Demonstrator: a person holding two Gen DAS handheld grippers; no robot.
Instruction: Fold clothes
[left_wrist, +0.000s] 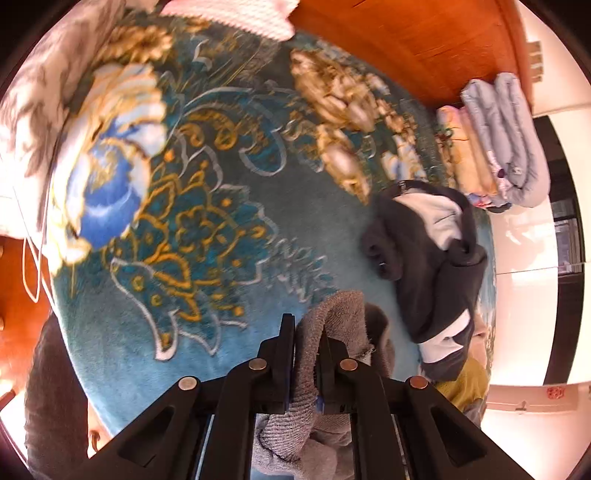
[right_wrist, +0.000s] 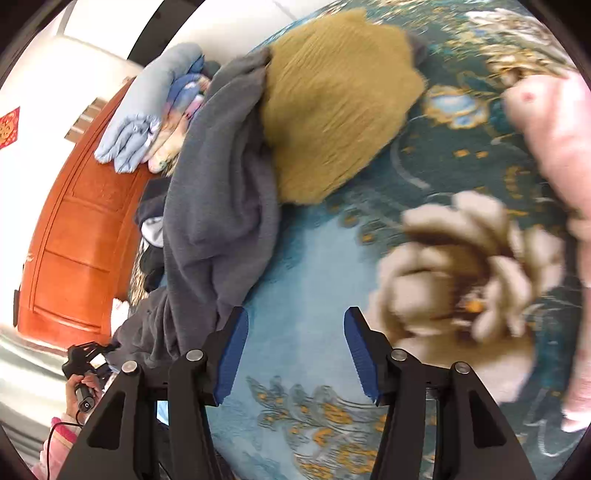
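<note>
My left gripper (left_wrist: 306, 332) is shut on a grey knit garment (left_wrist: 325, 332) that bunches between its fingers above a teal floral blanket (left_wrist: 207, 229). The same grey garment (right_wrist: 221, 192) hangs in a long drape at the left of the right wrist view, leading down to the left gripper (right_wrist: 86, 356) in the person's hand. My right gripper (right_wrist: 295, 350) is open and empty over the blanket (right_wrist: 306, 277), just right of the grey drape. A mustard knit garment (right_wrist: 332, 107) lies beyond it.
A dark grey and white garment (left_wrist: 428, 251) lies crumpled on the blanket at right. Folded light blue and patterned quilts (left_wrist: 502, 140) are stacked by the orange wooden headboard (left_wrist: 406, 44). A pink garment (right_wrist: 554, 155) lies at the right edge. A patterned pillow (left_wrist: 33, 110) sits far left.
</note>
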